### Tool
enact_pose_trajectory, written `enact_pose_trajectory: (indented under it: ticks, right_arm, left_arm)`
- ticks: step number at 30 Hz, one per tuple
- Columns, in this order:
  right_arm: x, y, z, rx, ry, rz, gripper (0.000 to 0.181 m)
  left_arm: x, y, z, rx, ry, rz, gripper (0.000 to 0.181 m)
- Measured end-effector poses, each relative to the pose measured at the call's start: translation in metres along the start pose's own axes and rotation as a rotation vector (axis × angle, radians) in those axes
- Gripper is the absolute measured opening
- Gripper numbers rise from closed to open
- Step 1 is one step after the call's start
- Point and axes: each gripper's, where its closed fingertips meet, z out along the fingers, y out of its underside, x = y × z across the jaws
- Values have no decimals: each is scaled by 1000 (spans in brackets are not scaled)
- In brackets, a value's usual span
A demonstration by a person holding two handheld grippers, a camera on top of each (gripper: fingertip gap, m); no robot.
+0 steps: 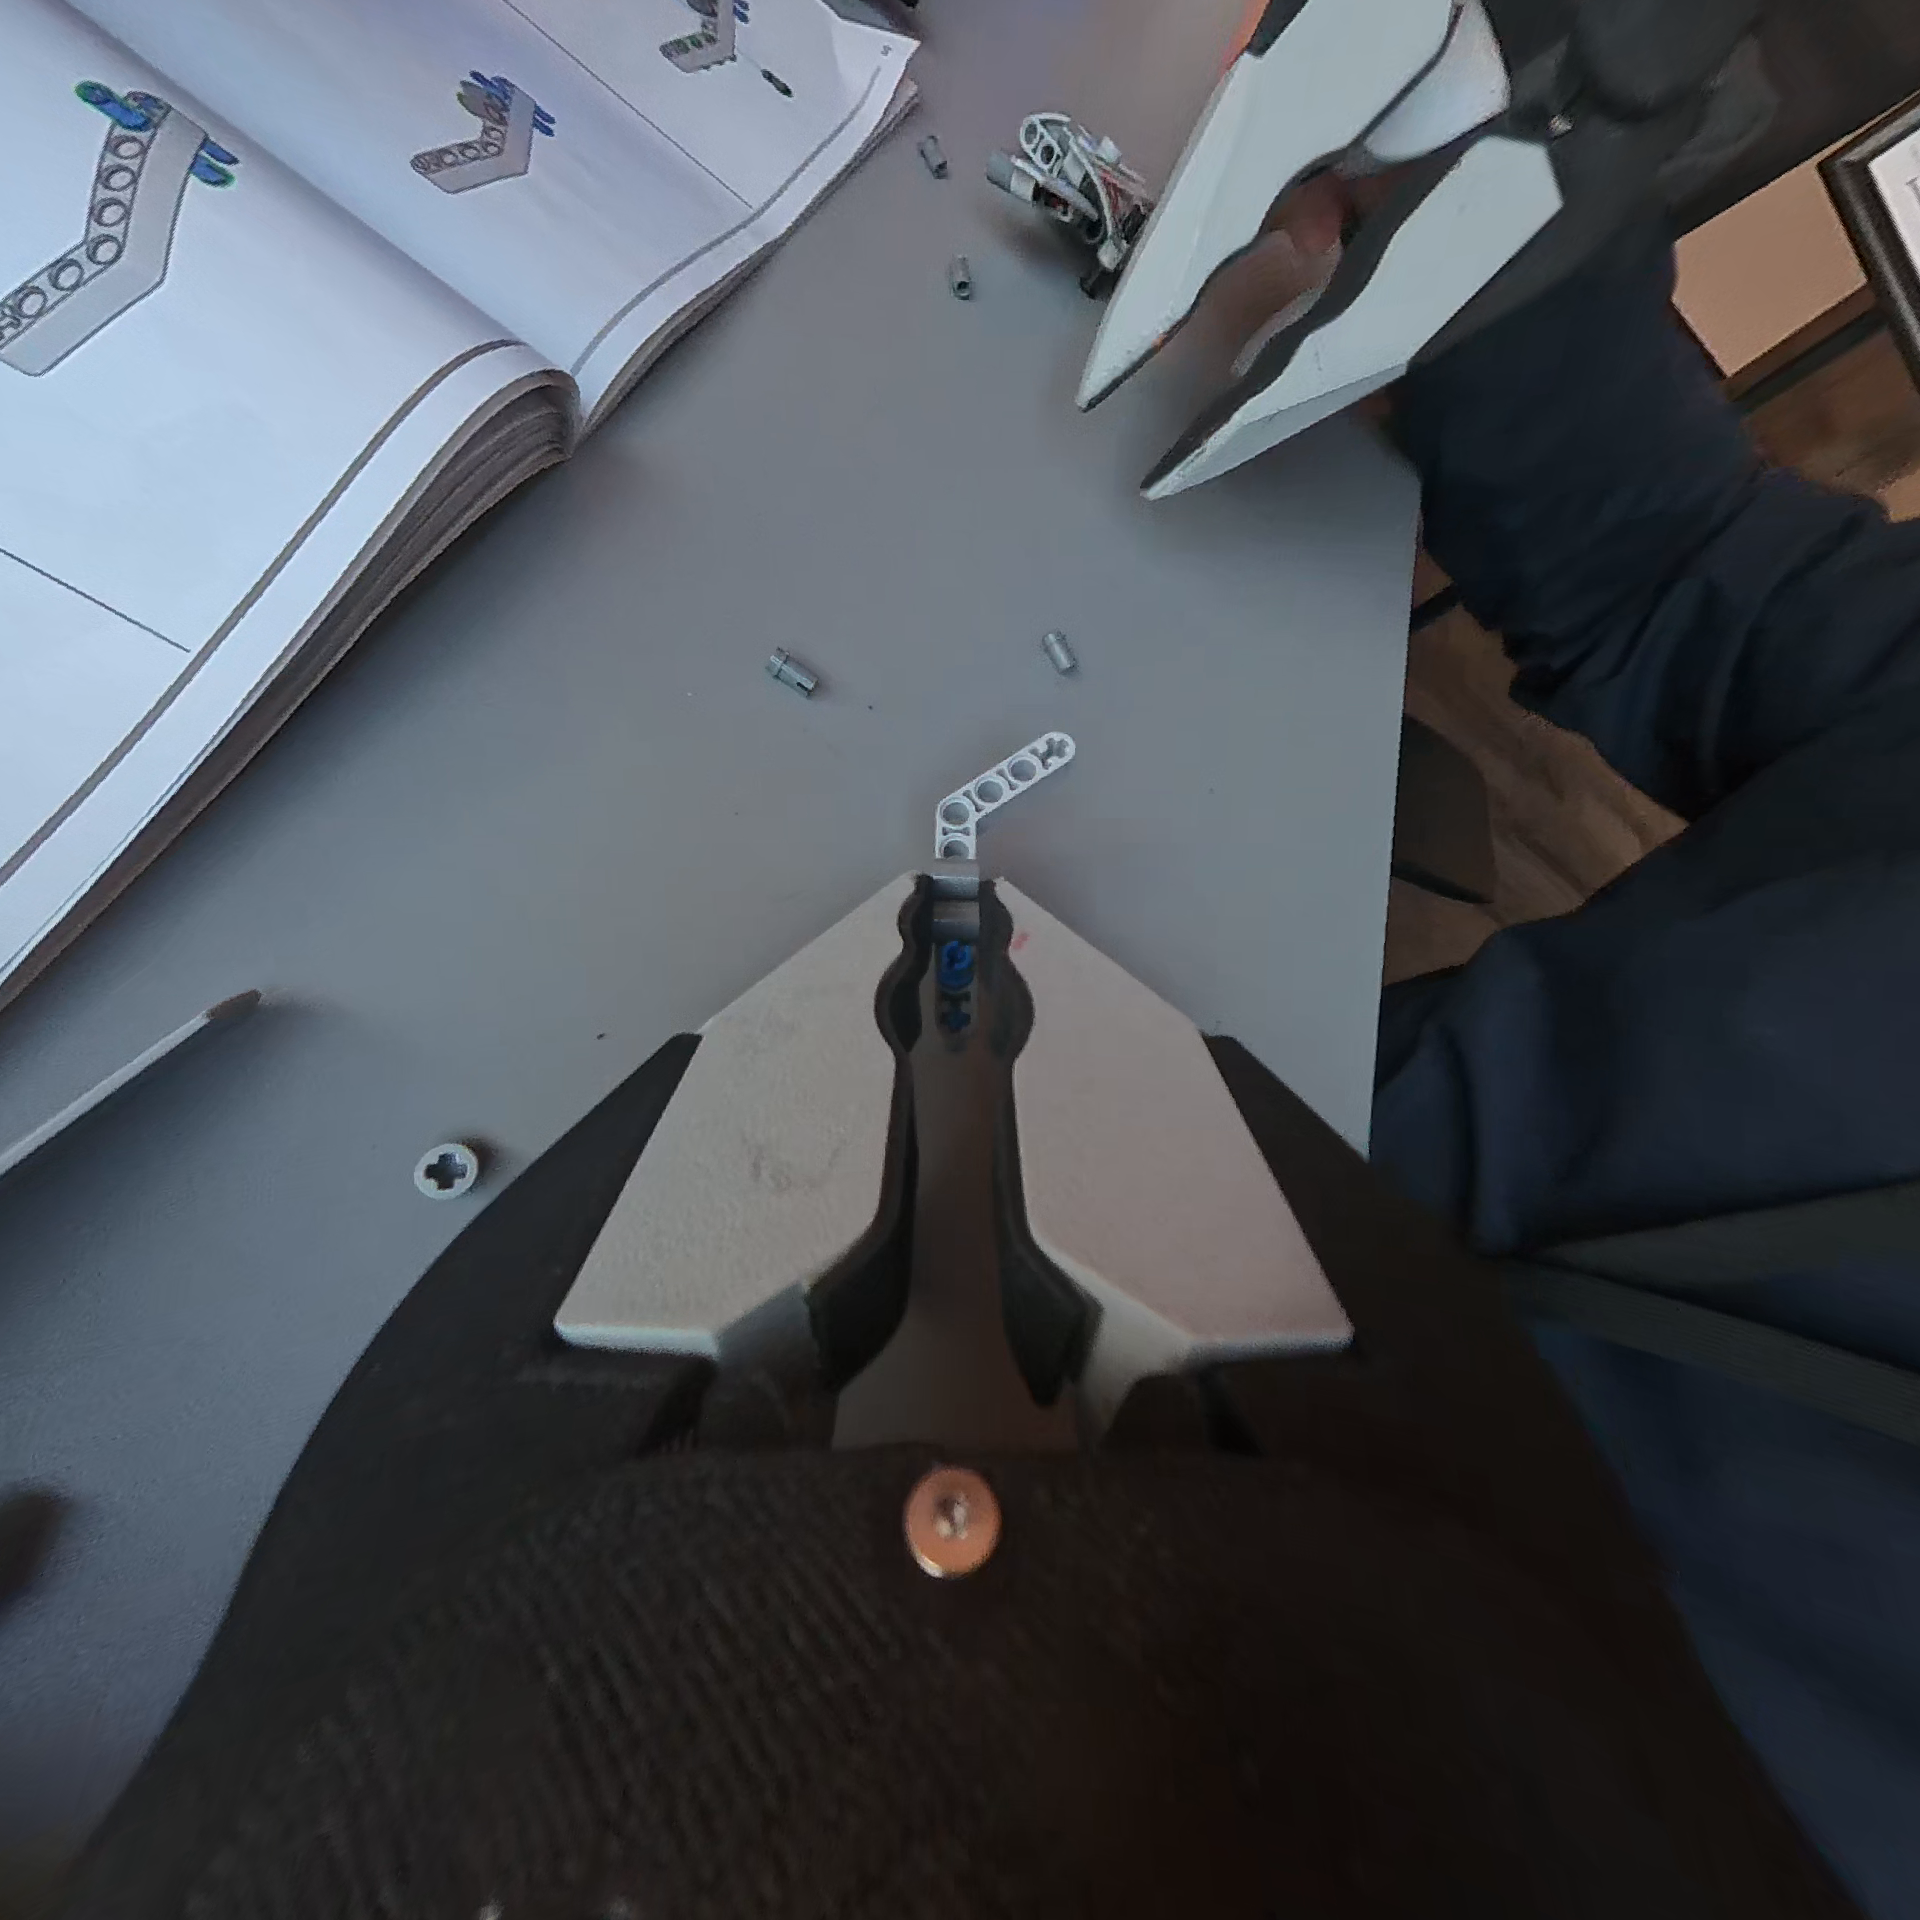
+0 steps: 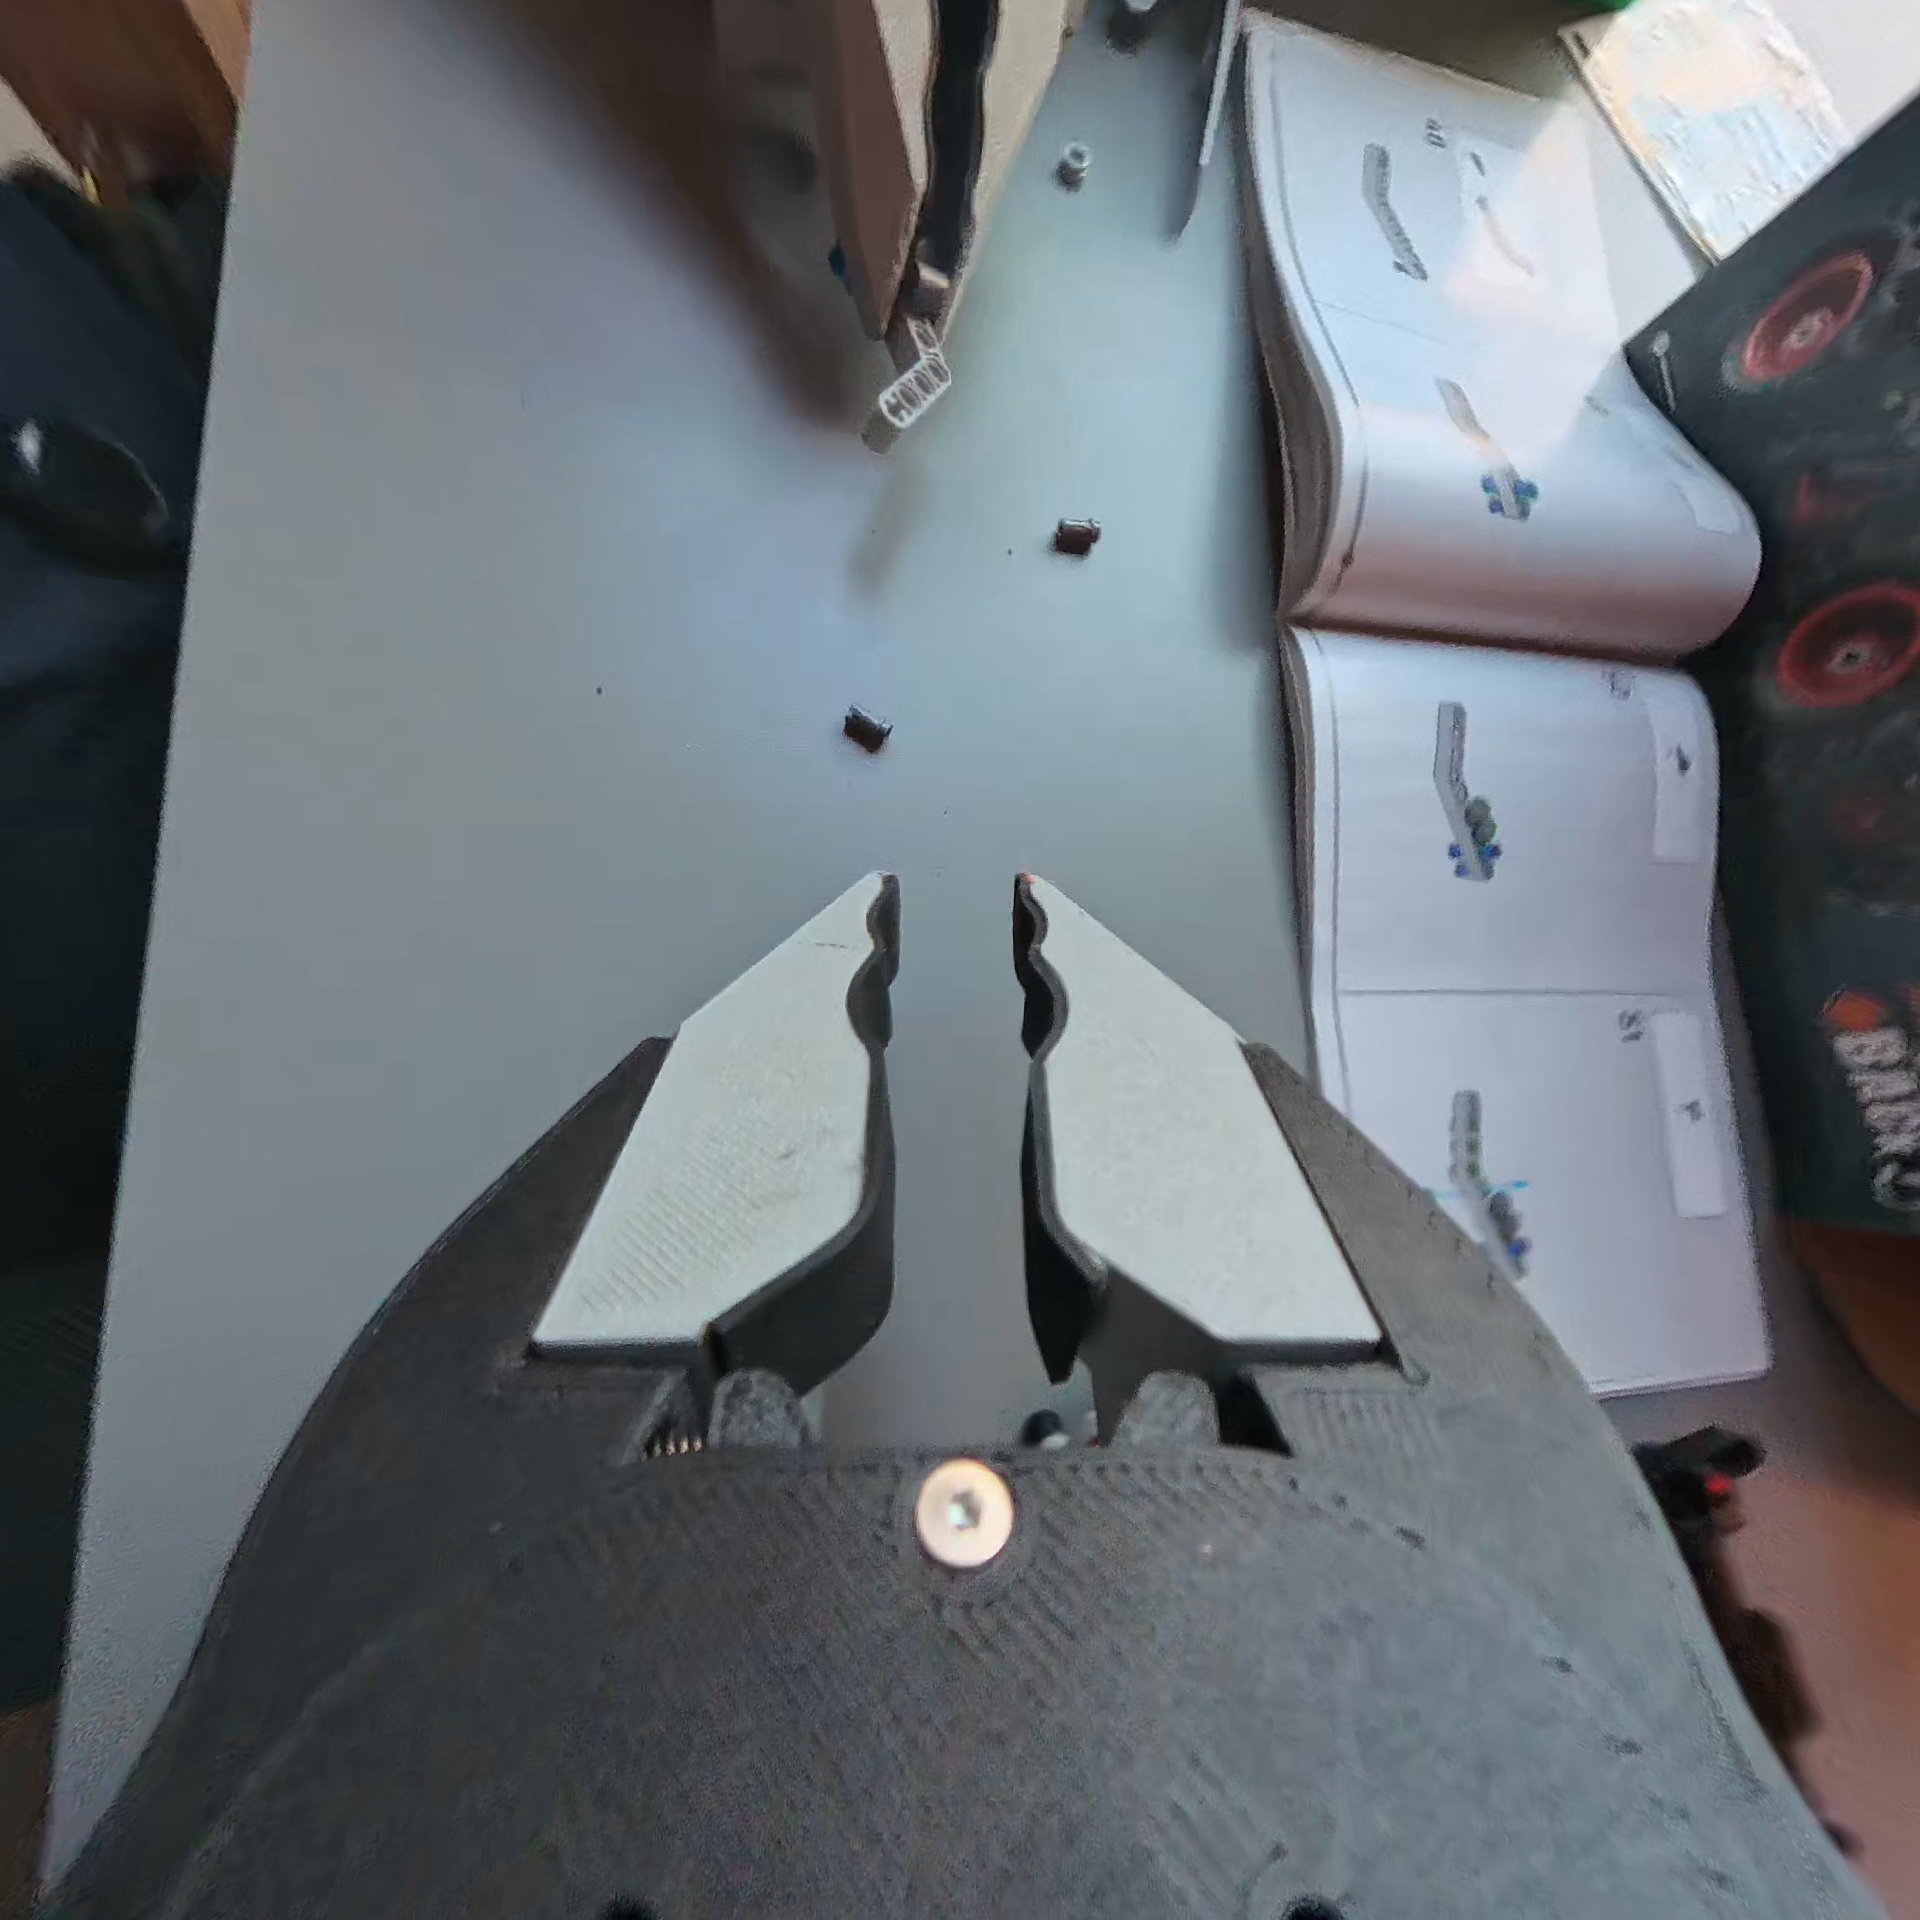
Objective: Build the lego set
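My left gripper [image 1: 956,883] is shut on a light grey angled beam [image 1: 997,790], whose bent end sticks out past the fingertips; a blue pin [image 1: 954,961] shows between the fingers. The beam [image 2: 914,384] and left gripper [image 2: 914,291] also show at the top of the right wrist view, above the grey table [image 2: 520,623]. My right gripper [image 2: 956,883] is open and empty above the table; it shows at the upper right of the left wrist view [image 1: 1164,436]. Two small grey pins [image 1: 795,670] [image 1: 1058,651] lie between the grippers; they look dark in the right wrist view [image 2: 865,727] [image 2: 1076,536].
An open instruction booklet [image 1: 312,312] lies at the left, also in the right wrist view [image 2: 1507,883]. A partly built grey assembly [image 1: 1070,177] and two more pins [image 1: 933,156] [image 1: 963,276] lie far off. A round grey bush [image 1: 449,1172] and a flat strip [image 1: 125,1081] lie near left. The set's dark box [image 2: 1829,727] is right. The table edge [image 1: 1392,831] runs beside a person's dark trousers [image 1: 1662,935]. Across from one pair of fingers to the other is roughly 12 centimeters. The left tips stand about 9 centimeters off the round grey bush [image 1: 449,1172]. It is also in sight in the right wrist view [image 2: 1080,160].
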Motion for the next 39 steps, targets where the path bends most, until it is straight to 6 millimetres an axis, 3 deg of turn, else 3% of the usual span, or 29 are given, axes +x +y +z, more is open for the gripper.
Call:
enact_pose_trajectory:
  ticks: [4,7,11,14,21,24,28,31,35,39]
  right_arm:
    - [-7,-9,14,-148,-47,-283,12]
    - [-14,-9,22,-267,-126,-408,23]
    - [-25,-6,30,-327,-212,-418,17]
    - [-23,-8,36,-304,-189,-410,0]
    - [-26,-16,42,-177,-165,-211,0]
    - [-24,-16,38,-160,-103,-264,9]
    - [-31,-33,36,-152,-131,-328,20]
    - [-40,-44,45,-169,-154,-367,14]
    - [-43,-42,57,-175,-146,-390,6]
    - [-47,-42,57,-139,-162,-347,4]
  left_arm:
    - [1,1,1,-5,6,-1,4]
    - [0,-2,-2,17,17,-20,4]
    - [0,-2,-2,18,14,-16,4]
    - [0,-1,0,4,11,-11,4]
    - [-1,0,-1,3,-4,-9,4]
    - [-4,2,1,-13,-27,-6,4]
    - [-7,4,2,-28,-52,-12,4]
    - [-10,3,1,-16,-72,-21,4]
    - [-7,3,1,-21,-28,-33,6]
    - [-2,0,-2,2,38,-68,19]
